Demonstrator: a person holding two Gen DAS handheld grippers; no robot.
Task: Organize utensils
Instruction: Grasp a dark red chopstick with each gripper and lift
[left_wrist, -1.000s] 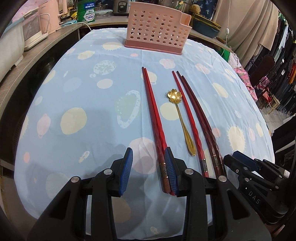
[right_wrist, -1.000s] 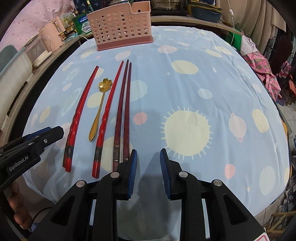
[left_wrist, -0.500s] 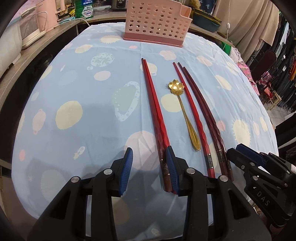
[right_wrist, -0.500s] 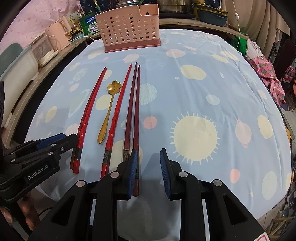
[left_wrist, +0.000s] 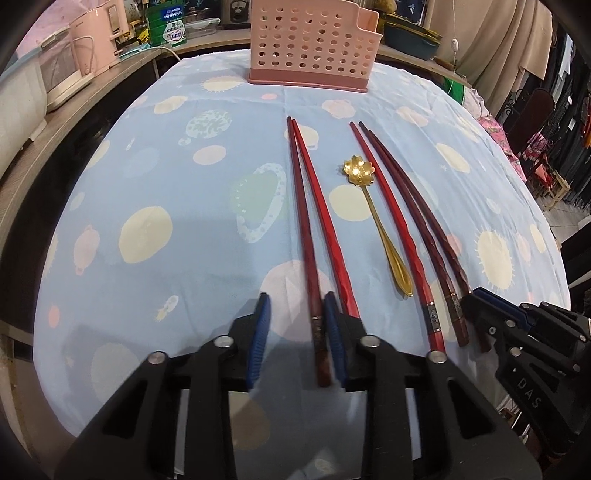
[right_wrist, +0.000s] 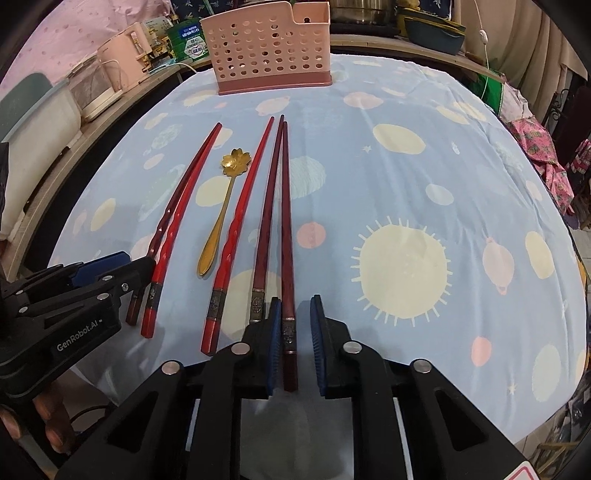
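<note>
Several red and dark red chopsticks and a gold flower spoon (left_wrist: 376, 218) lie side by side on the blue patterned tablecloth. A pink perforated utensil holder (left_wrist: 314, 40) stands at the far edge; it also shows in the right wrist view (right_wrist: 271, 48). My left gripper (left_wrist: 297, 332) is open, with the butt of the leftmost dark red chopstick (left_wrist: 306, 251) between its jaws. My right gripper (right_wrist: 294, 339) is open, with the butt of the rightmost dark chopstick (right_wrist: 287, 240) between its jaws. The spoon (right_wrist: 221, 218) lies left of it.
A wooden counter (left_wrist: 55, 122) with pink appliances (left_wrist: 92, 37) and a green box runs along the left and back. Clothes and chairs (left_wrist: 546, 122) stand at the right. The right half of the tablecloth (right_wrist: 424, 221) holds nothing.
Both grippers moved forward over the chopstick butts. The left one now straddles the leftmost chopstick; the right one shifted left and straddles the rightmost dark chopstick. Nothing is gripped.
</note>
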